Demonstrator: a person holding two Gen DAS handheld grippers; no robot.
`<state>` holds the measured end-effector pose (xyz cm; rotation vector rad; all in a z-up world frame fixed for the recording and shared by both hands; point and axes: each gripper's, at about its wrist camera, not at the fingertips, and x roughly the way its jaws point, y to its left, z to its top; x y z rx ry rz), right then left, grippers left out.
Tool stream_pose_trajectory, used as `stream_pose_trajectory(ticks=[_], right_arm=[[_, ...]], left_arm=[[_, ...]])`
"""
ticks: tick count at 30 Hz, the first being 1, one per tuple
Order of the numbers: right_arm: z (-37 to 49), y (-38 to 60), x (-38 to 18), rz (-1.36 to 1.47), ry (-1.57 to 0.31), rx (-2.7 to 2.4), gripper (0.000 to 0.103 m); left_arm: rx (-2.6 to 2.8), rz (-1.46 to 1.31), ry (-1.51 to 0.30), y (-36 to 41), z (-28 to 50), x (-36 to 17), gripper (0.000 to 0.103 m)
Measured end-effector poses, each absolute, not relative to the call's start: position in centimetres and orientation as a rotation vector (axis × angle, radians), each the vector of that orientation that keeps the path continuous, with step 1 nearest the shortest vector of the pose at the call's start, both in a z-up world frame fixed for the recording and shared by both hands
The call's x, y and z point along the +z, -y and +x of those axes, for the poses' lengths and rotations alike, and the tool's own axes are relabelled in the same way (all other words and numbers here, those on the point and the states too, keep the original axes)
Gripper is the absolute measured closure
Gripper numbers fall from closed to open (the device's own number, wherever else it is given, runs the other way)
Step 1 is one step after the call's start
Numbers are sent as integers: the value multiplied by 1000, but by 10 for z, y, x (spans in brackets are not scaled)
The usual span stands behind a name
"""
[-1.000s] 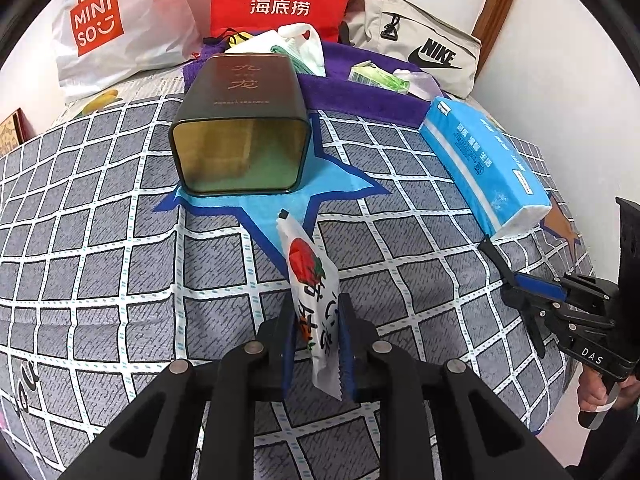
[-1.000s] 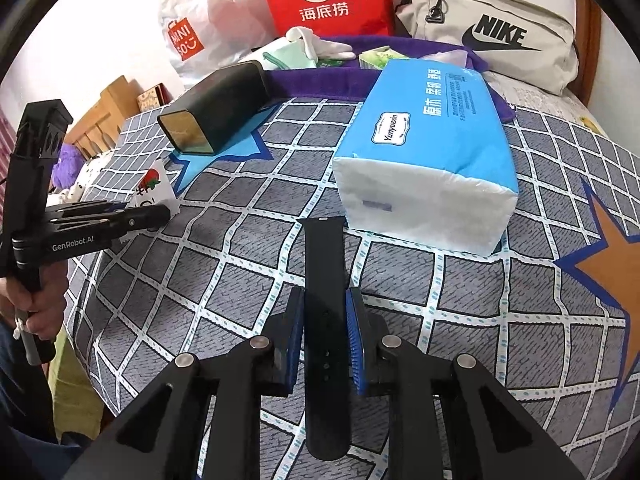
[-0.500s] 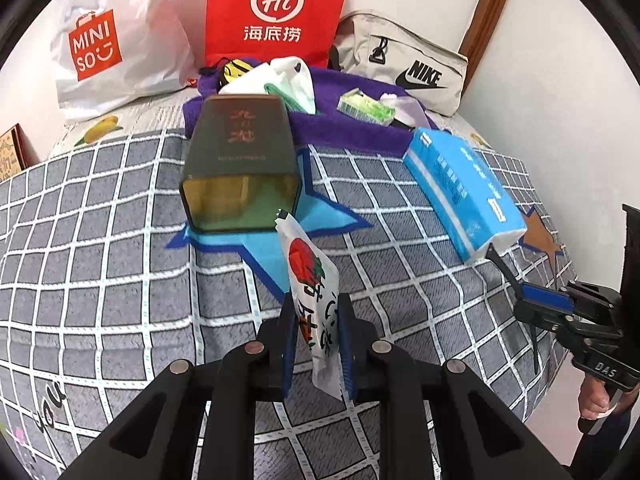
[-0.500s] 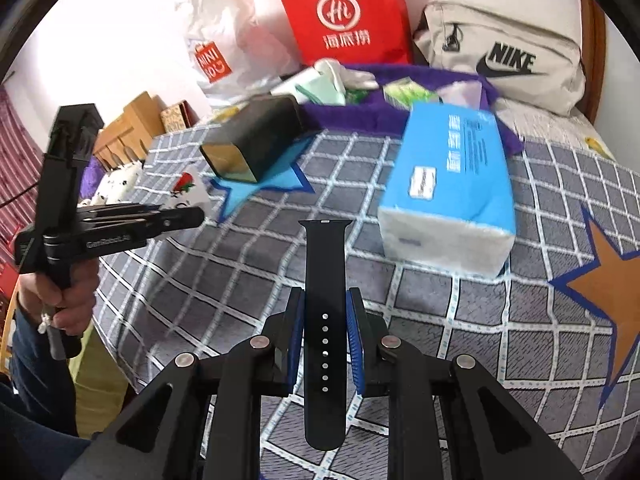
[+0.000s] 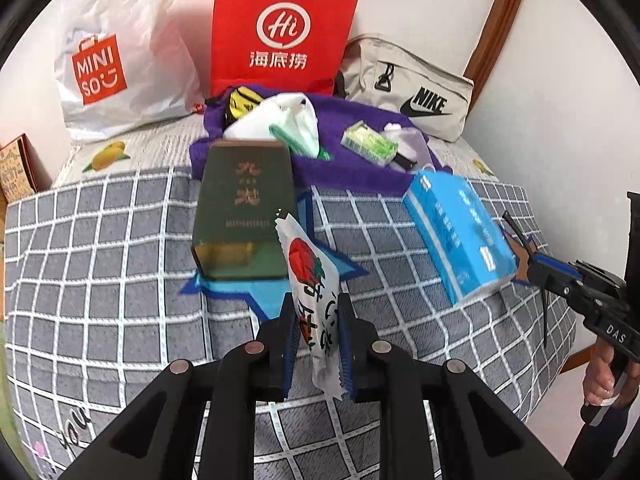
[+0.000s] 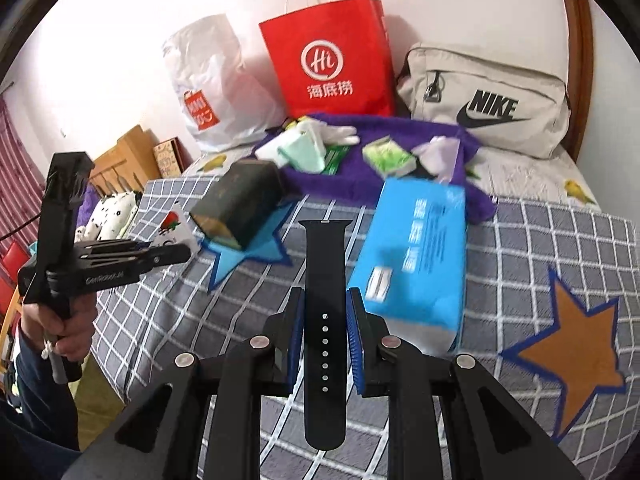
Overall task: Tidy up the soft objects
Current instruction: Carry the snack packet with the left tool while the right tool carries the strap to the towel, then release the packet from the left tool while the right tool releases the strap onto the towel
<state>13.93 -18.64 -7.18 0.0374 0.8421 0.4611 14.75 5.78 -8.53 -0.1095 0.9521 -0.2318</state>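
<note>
A: Item one, left gripper (image 5: 316, 334)?

B: Jaws clenched on the strawberry sachet (image 5: 314, 292), gripped around its lower half, held upright above the near part of the checked bedspread (image 5: 100, 248). Judged light, thin, crinkly and slippery; the top stands free and will likely flop. Best hold is low across the flat body (not the serrated end seals).

A: Item two, right gripper (image 6: 325, 332)?

B: Jaws clamped on the black watch strap (image 6: 325, 300), taken at the punched-hole section, the strap running lengthwise between the pads with both ends free. Judged soft, rubbery, bendable and grippy, light, unlikely to slip or break.

A: Surroundings?

B: Dark tin box (image 5: 244, 208) lying on its side, centre, on a blue star print. Blue tissue pack (image 5: 460, 232) to its right, near the right edge of the bed. Purple towel (image 5: 352, 164) at the far side, carrying small packets and a white bag (probably the collecting place, though that is a guess). Red paper bag (image 5: 284, 32), white shopping bag (image 5: 116, 52) and beige Nike bag (image 5: 412, 88) against the far wall.

A: Room to move?

B: Bare bedspread near and left. The lane between tin and tissue pack toward the towel looks narrow; passing above them seems safer. Mattress edges drop off near and right.
</note>
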Motion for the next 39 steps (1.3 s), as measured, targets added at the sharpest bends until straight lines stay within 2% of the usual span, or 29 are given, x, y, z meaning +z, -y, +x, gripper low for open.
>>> stream_pose_trajectory(ticks=[22,39], right_arm=[[236,198,-49,68,-842,404,82],[327,195,-60,67,-865,383,82]], left_arm=[[-213,-104,-920,-56,227,-43,85],[-260,-84,-973,-30,309,-59,85]])
